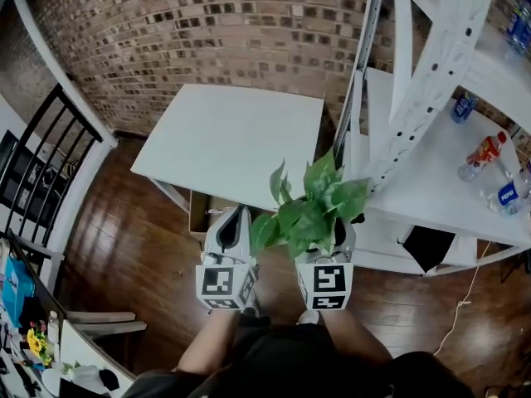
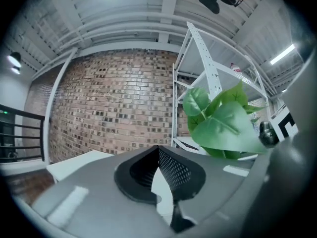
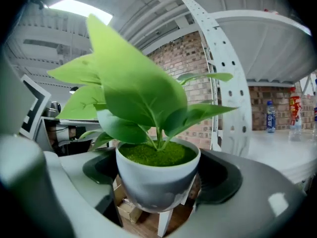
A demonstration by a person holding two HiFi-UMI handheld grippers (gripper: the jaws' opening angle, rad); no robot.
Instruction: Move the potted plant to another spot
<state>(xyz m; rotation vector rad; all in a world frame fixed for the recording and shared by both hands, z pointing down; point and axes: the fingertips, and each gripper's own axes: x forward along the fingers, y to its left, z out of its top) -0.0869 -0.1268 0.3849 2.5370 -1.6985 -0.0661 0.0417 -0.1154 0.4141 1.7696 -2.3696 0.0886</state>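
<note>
Pot (image 3: 157,182) smooth, glossy white; wall (image 1: 207,31) rough brick — floor (image 1: 124,255) glossy dark wood; table (image 1: 232,139) matt white.

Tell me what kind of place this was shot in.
Probably an indoor loft-style workshop or lab, though that's a guess. It has a bare brick wall, a dark wood floor, and a white metal rack with drink bottles on a shelf, next to a plain white table.

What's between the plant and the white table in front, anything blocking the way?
Nothing visible. The potted plant, gripped in the right claw, is over the wooden floor near the white table's front corner, and the tabletop looks bare. The shelf post stands off to the right, beside the path.
</note>
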